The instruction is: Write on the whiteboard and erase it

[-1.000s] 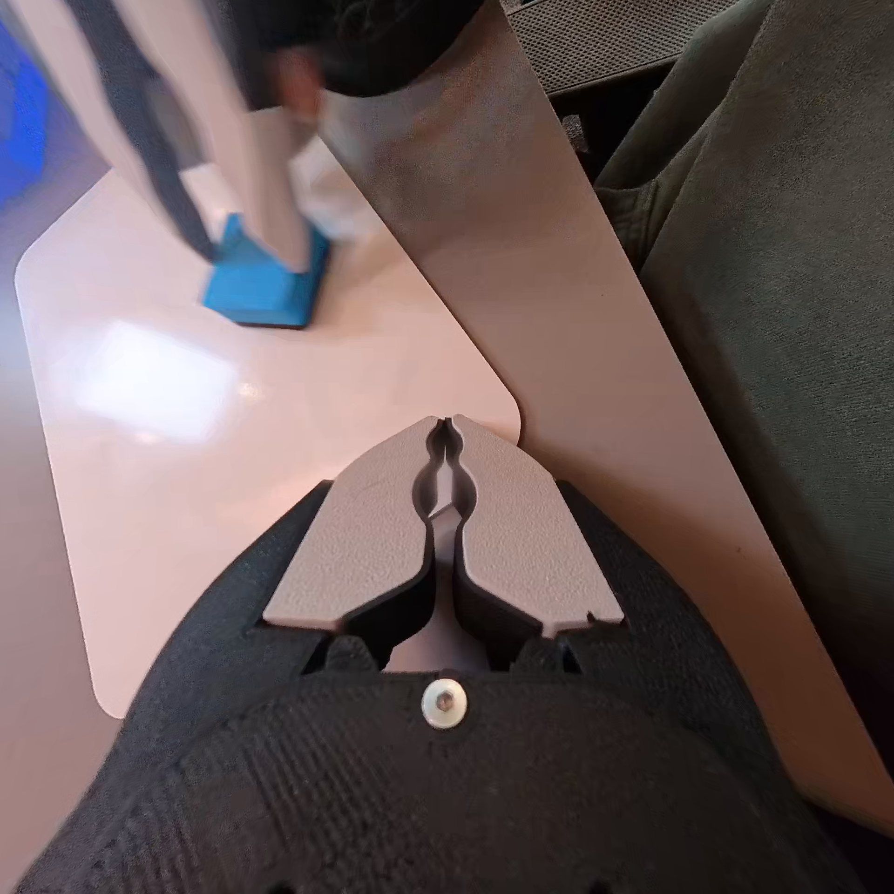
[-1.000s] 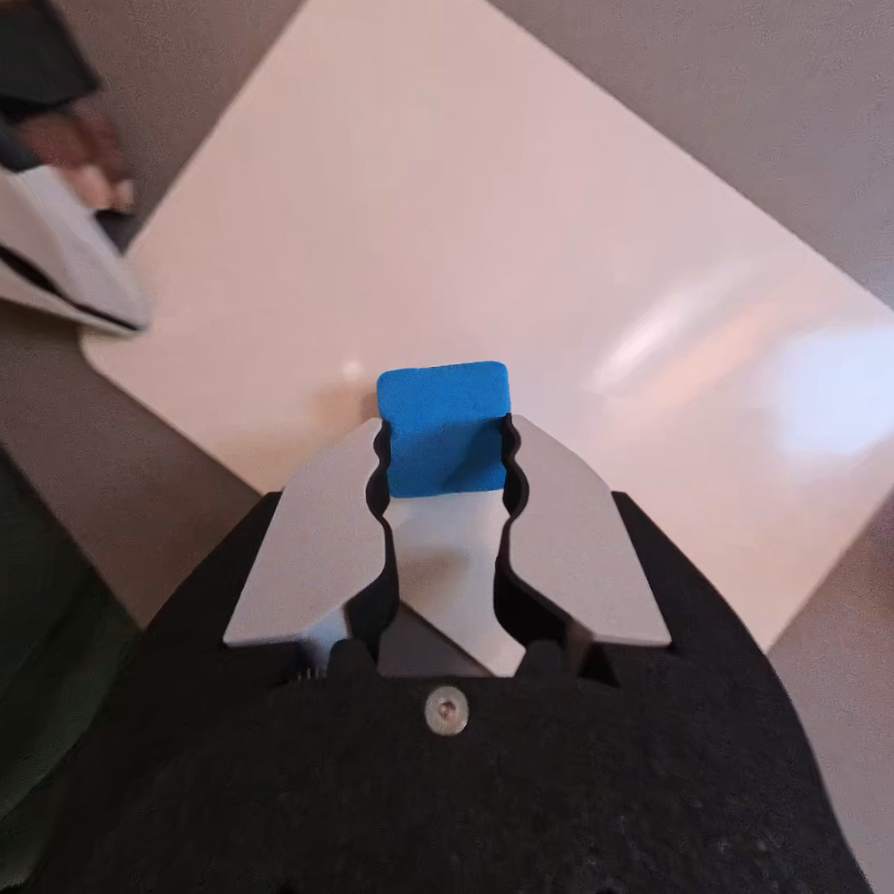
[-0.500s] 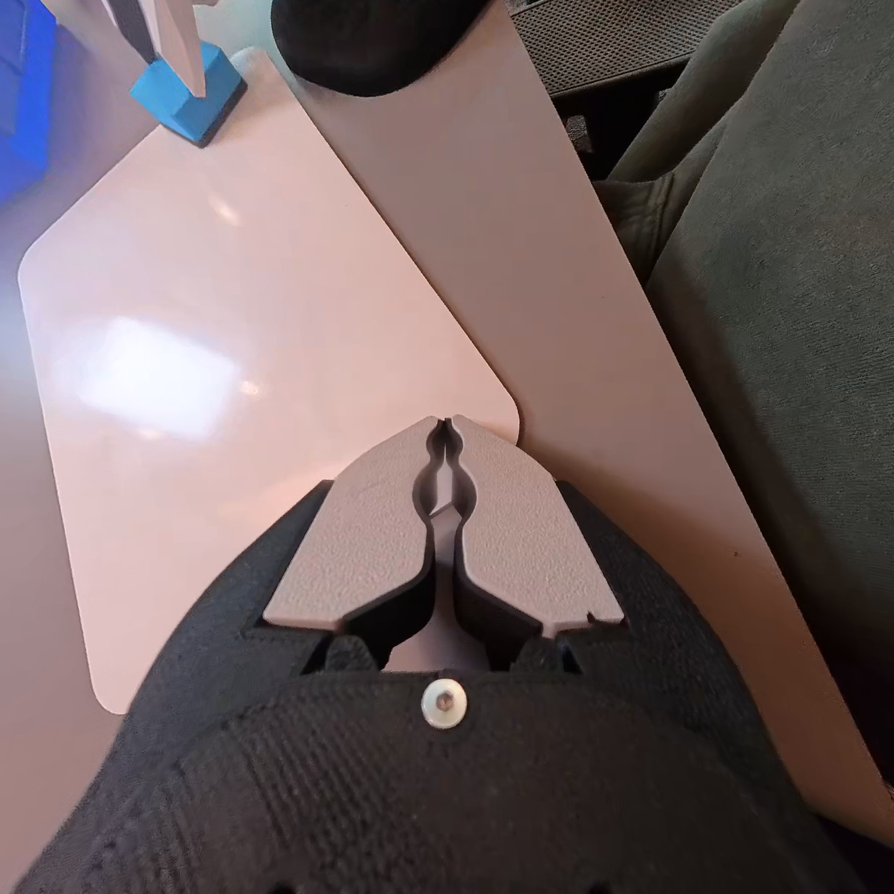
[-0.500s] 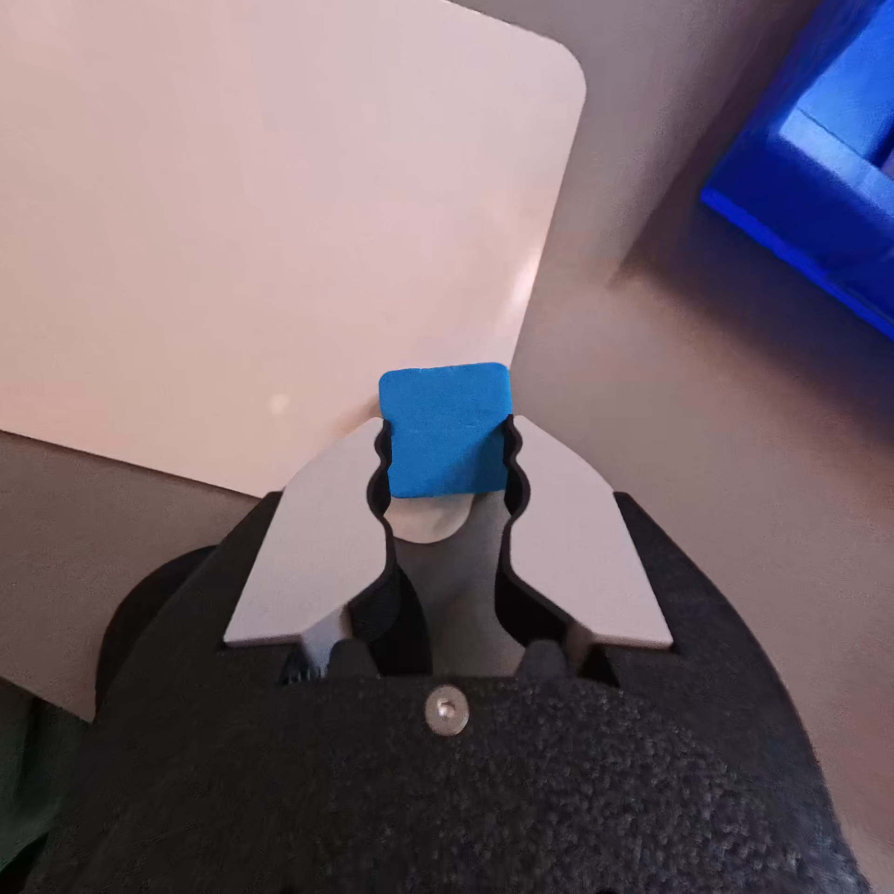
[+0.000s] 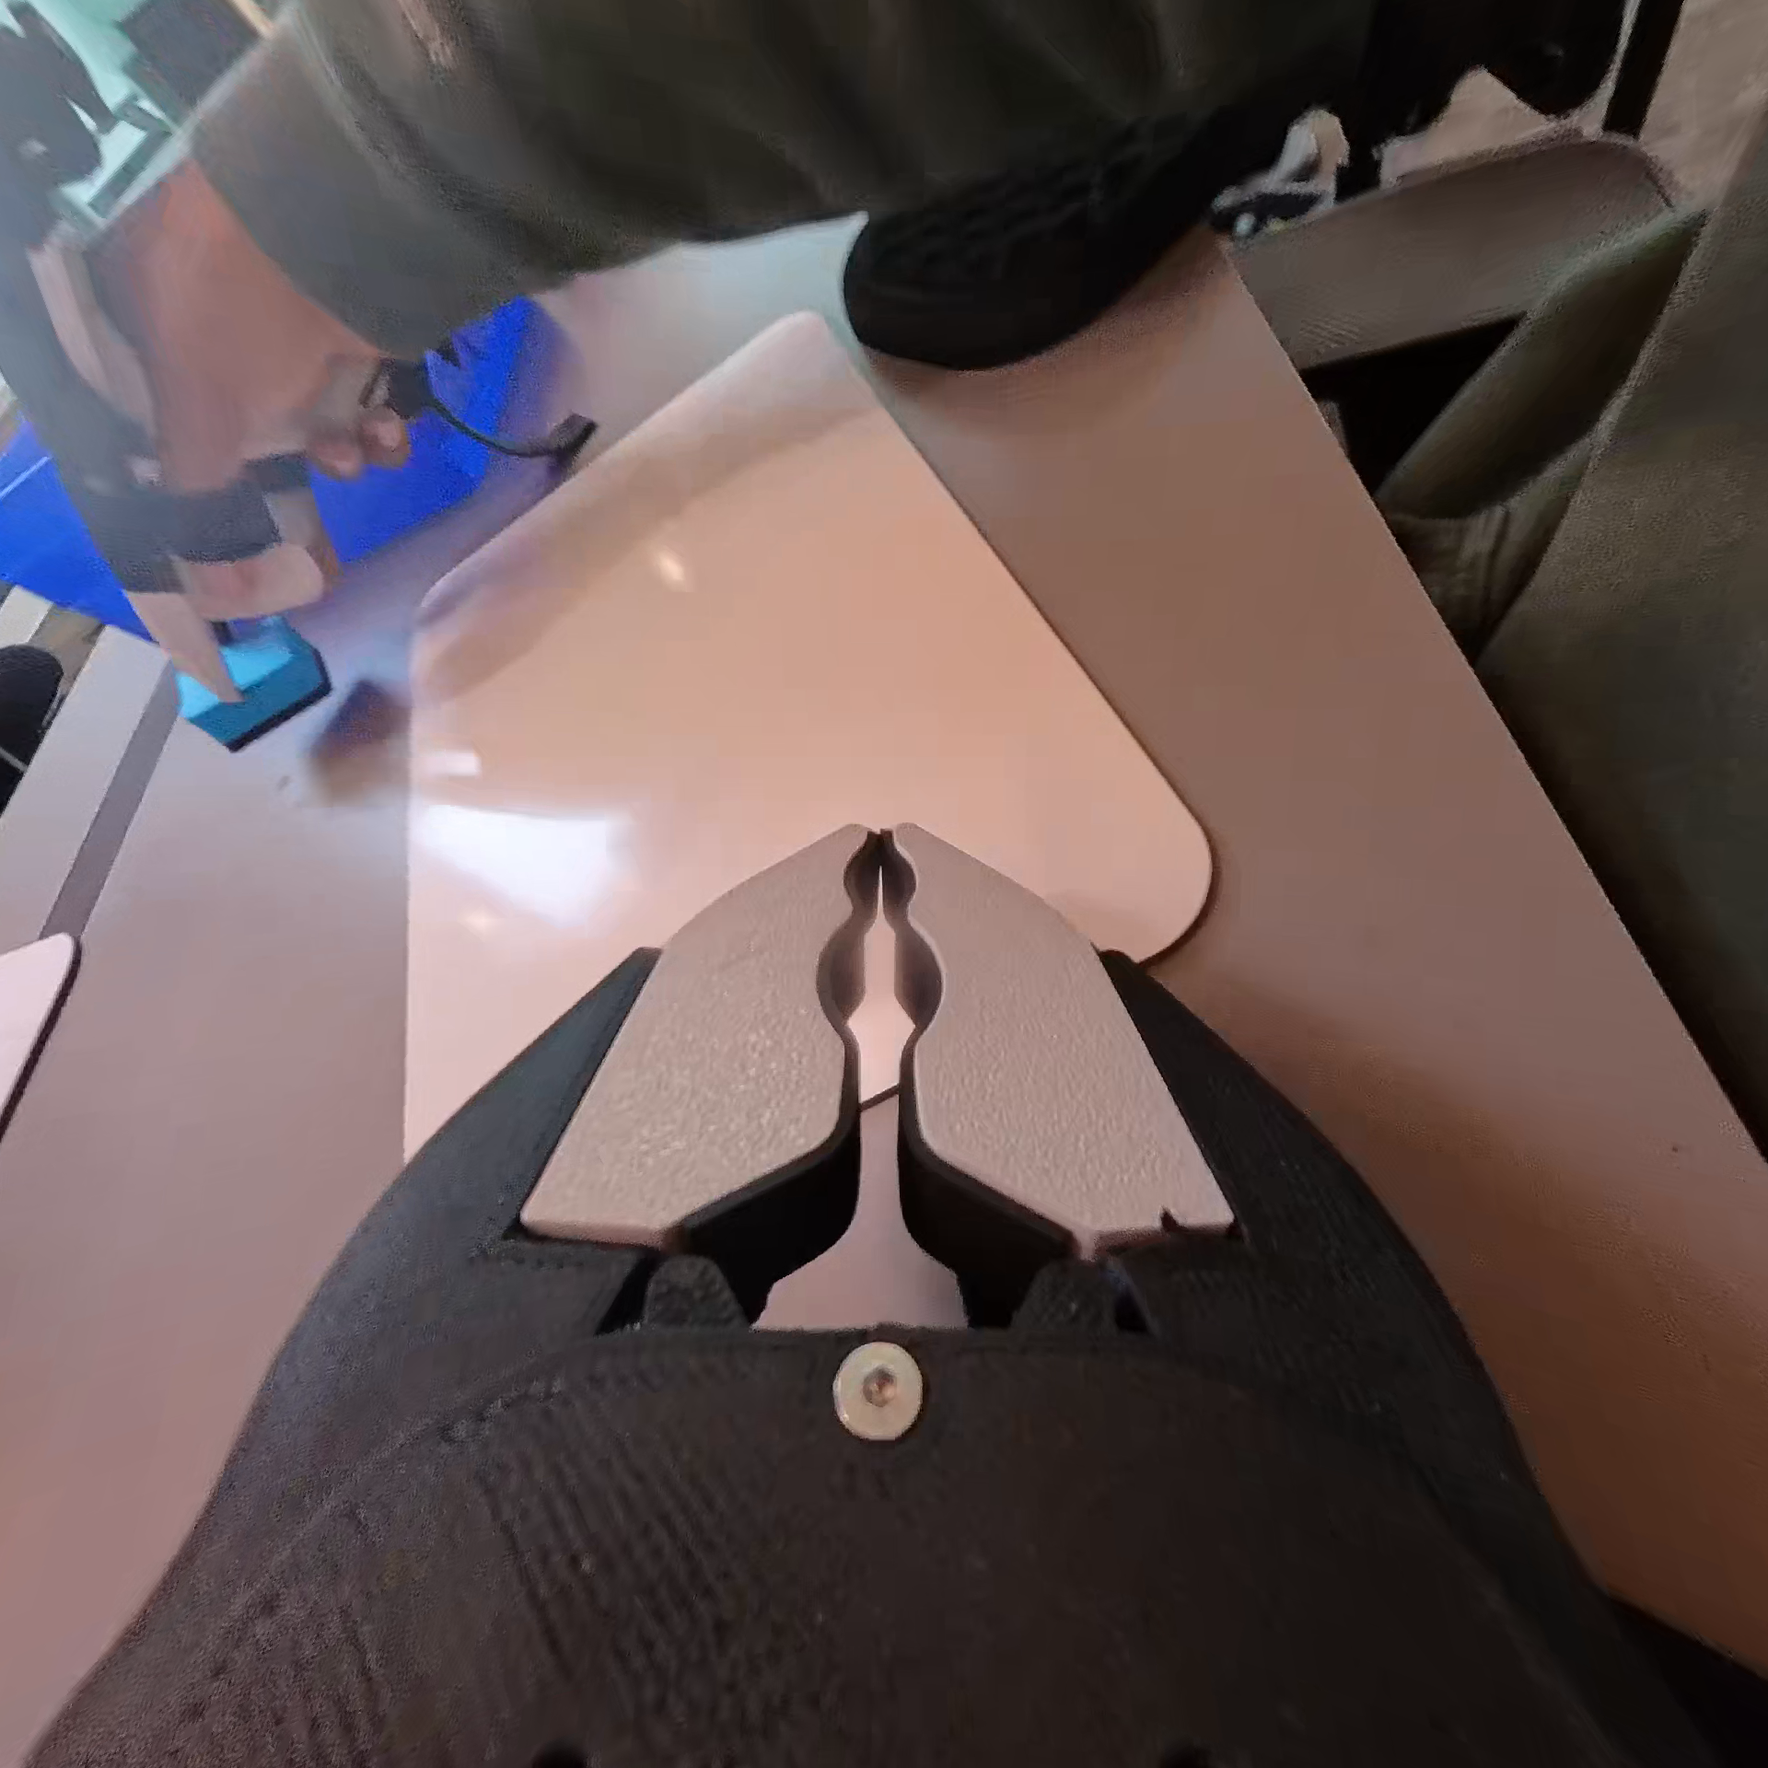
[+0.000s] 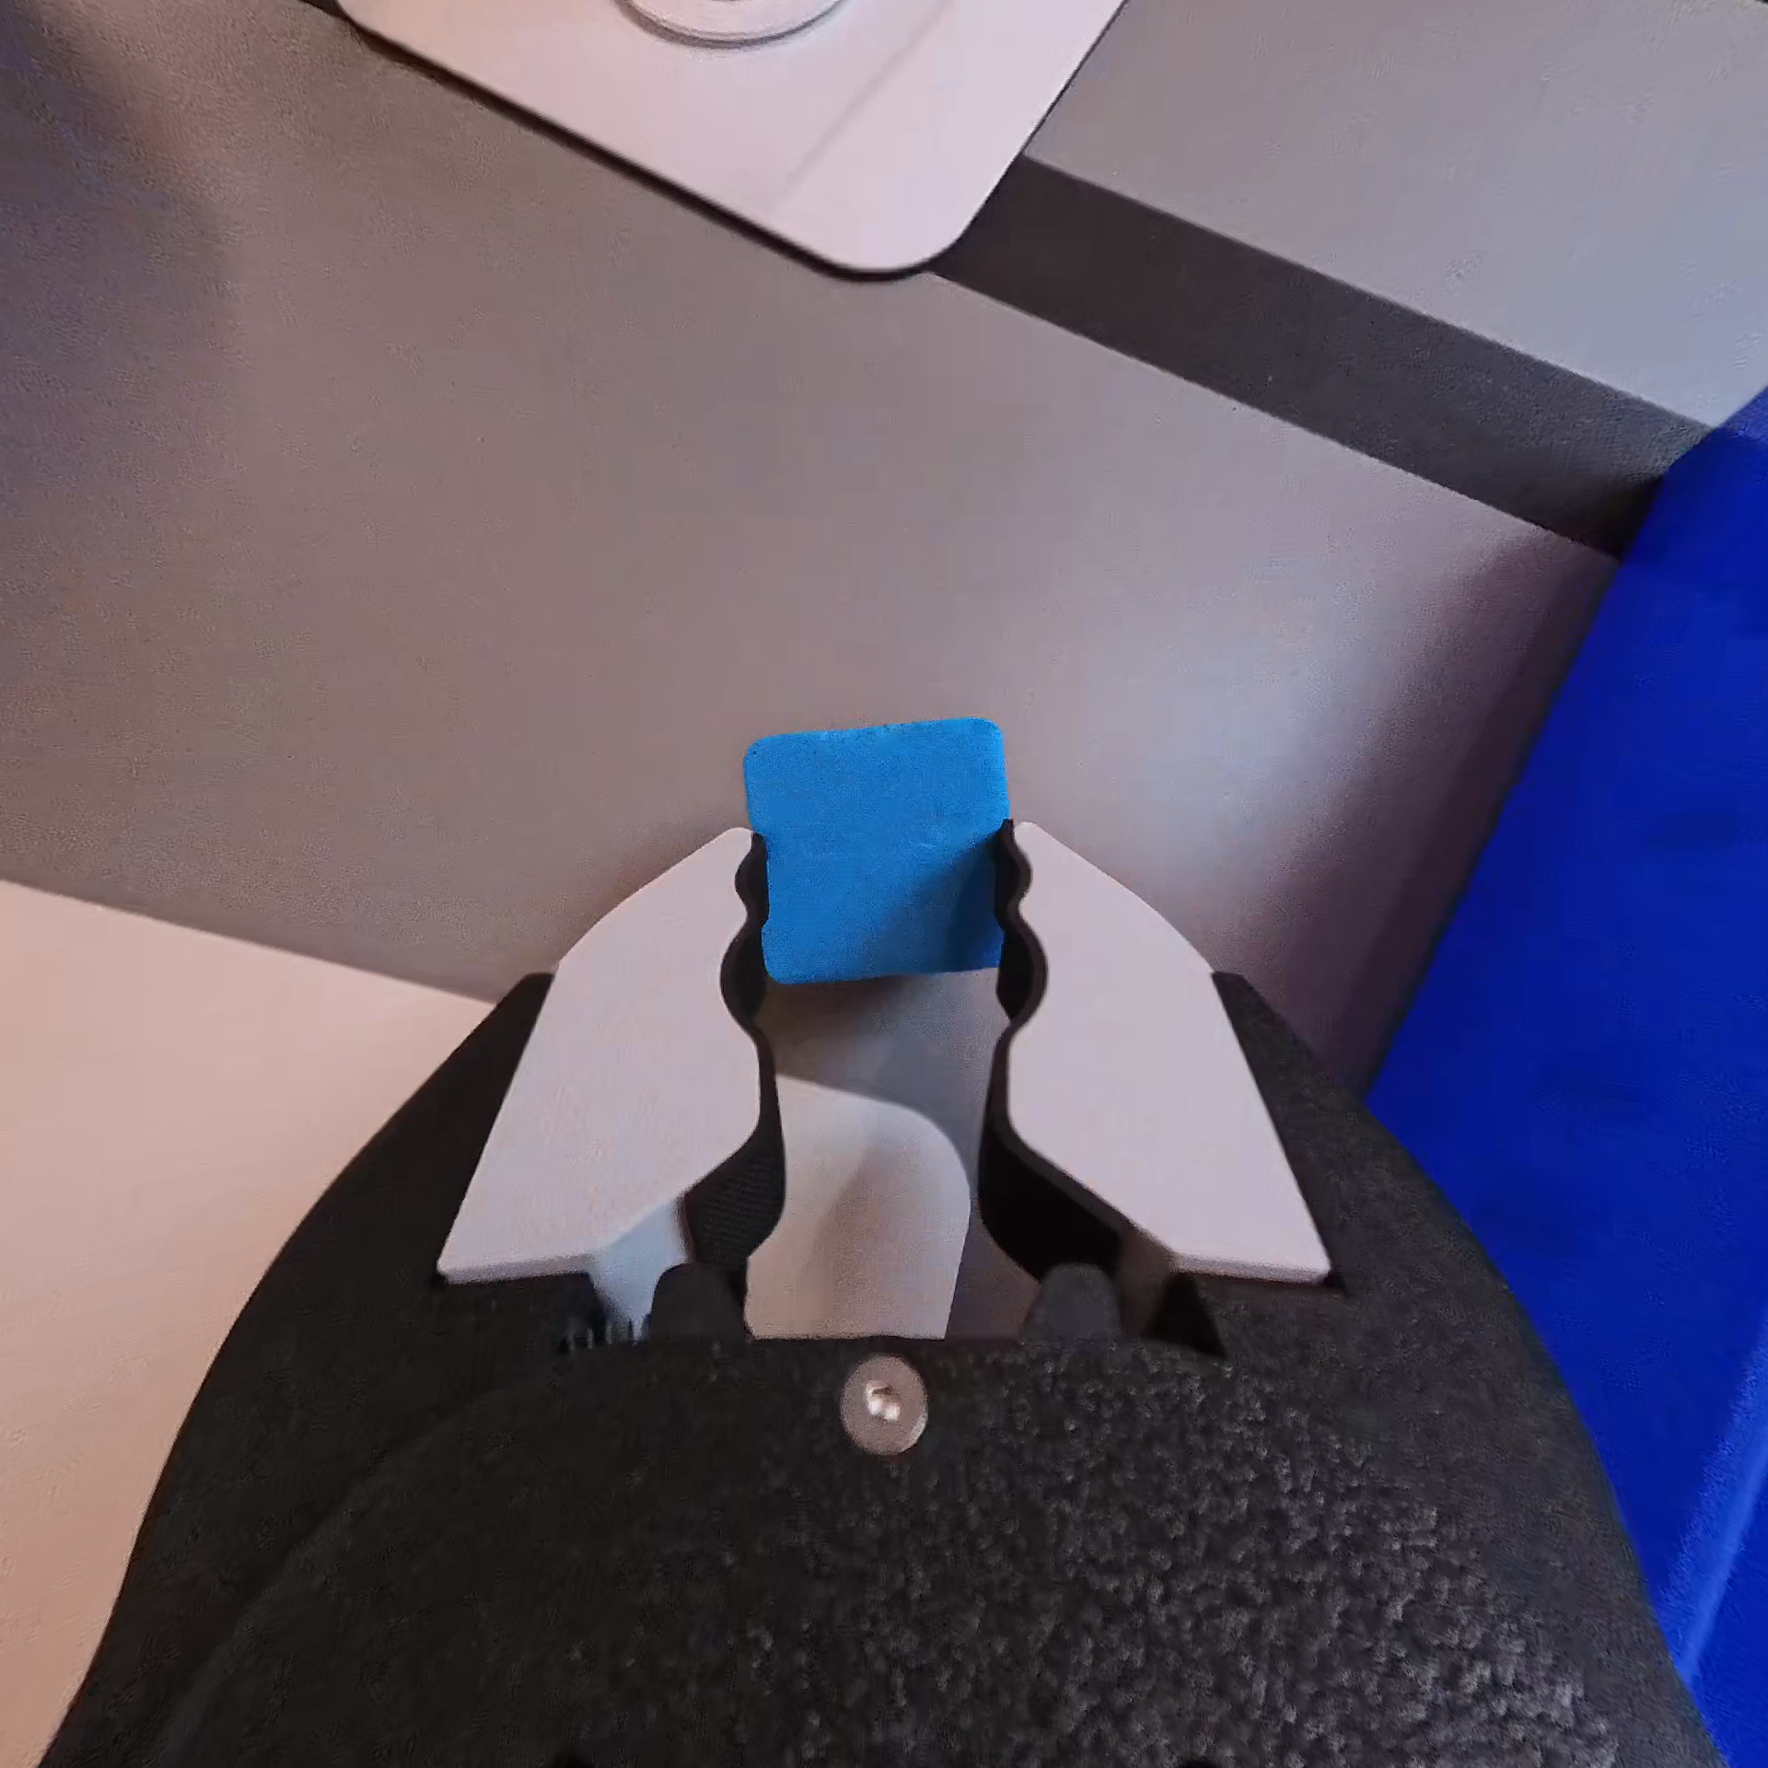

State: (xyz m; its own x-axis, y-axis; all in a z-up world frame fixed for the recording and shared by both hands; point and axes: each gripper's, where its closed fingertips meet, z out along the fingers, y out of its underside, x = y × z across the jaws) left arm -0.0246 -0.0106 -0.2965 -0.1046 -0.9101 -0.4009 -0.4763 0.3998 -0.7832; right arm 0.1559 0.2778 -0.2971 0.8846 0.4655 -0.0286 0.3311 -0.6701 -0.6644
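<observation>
Tabletop (image 6: 478, 536): right tool (image 6: 880, 842) clamps eraser (image 6: 875, 851) (blue bin (image 6: 1626, 861) beside).

we see a bright blue eraser (image 6: 875, 851) with a black underside layer, shown in the left wrist view (image 5: 256, 681). the whiteboard (image 5: 765, 689) looks glossy pinkish white with pale glare patches. the table (image 6: 478, 574) is plain grey-brown, crossed by a darker grey strip (image 6: 1339, 354). the bin (image 6: 1579, 957) is deep blue. both the left gripper (image 5: 881, 842) and the right gripper (image 6: 878, 842) have pale grey fingers (image 5: 727, 1052) on grainy black bodies. the sleeve (image 5: 670, 105) is olive green.
</observation>
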